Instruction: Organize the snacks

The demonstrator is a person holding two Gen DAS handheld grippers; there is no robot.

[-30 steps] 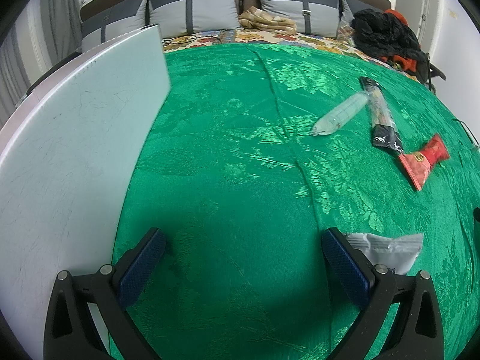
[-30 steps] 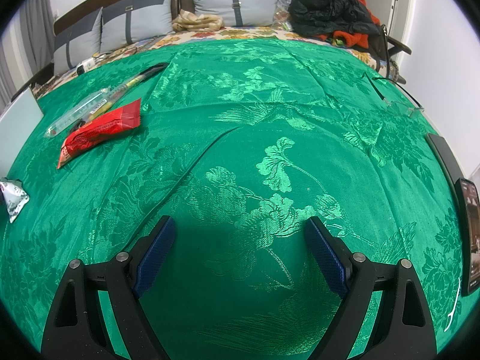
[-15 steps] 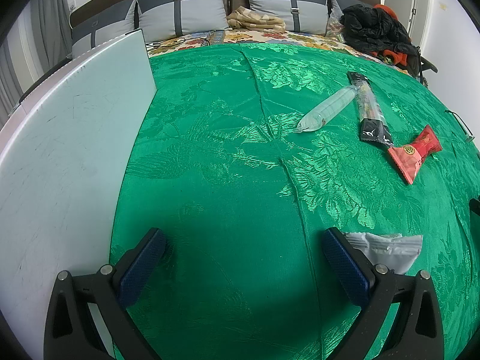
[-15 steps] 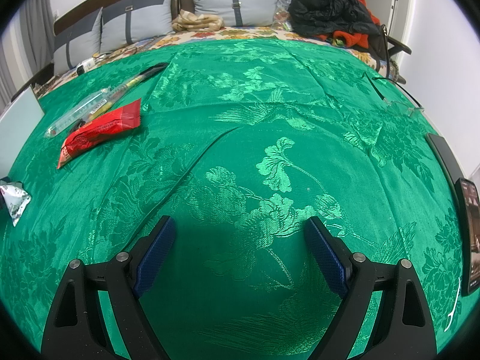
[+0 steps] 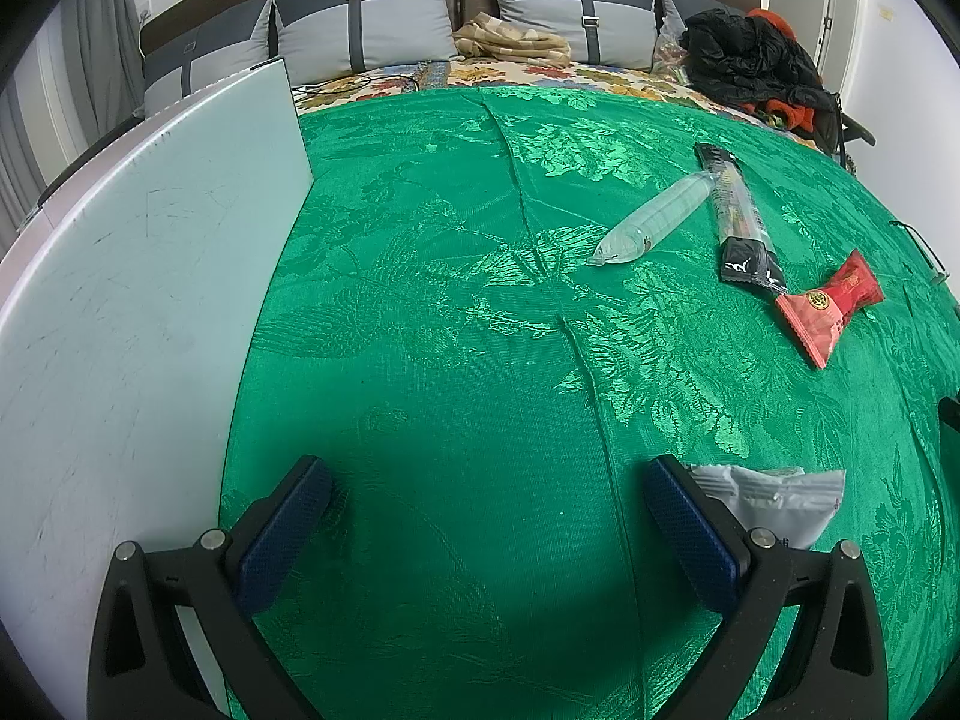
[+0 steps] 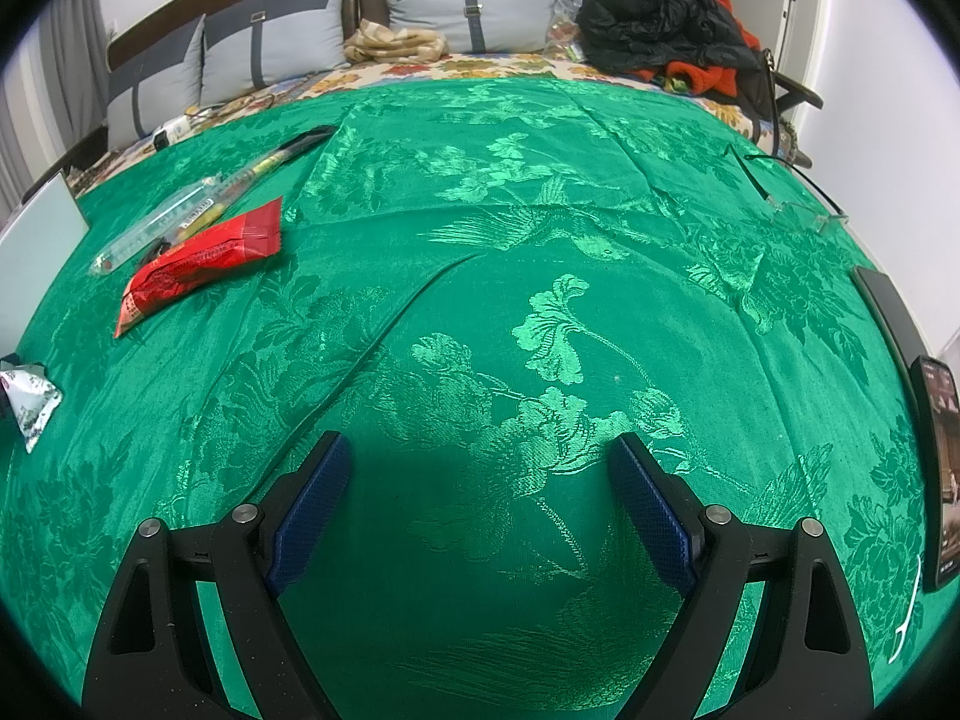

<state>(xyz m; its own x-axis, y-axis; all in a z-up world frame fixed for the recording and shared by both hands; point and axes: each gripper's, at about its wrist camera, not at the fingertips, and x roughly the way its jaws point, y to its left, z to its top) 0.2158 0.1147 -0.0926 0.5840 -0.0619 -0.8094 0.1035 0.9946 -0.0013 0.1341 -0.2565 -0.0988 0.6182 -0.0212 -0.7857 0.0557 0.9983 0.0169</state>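
Observation:
Several snacks lie on a green patterned cloth (image 5: 456,324). A clear tube-shaped pack (image 5: 654,219), a long black stick pack (image 5: 741,222) and a red packet (image 5: 831,303) sit at the far right of the left wrist view. A silver-white packet (image 5: 774,498) lies just right of my left gripper's right finger. My left gripper (image 5: 489,480) is open over bare cloth. In the right wrist view the red packet (image 6: 201,258), the clear pack (image 6: 159,225) and the silver packet (image 6: 30,405) lie far left. My right gripper (image 6: 480,462) is open and holds nothing.
A pale flat board (image 5: 126,312) lies along the cloth's left side. Grey pillows (image 5: 366,30) and a black and orange clothes pile (image 6: 666,24) are at the back. Glasses (image 6: 798,204) and a dark phone (image 6: 939,456) lie at the right edge.
The left wrist view has shifted slightly, so the snacks sit a little further left and lower in it. The right wrist view is unchanged.

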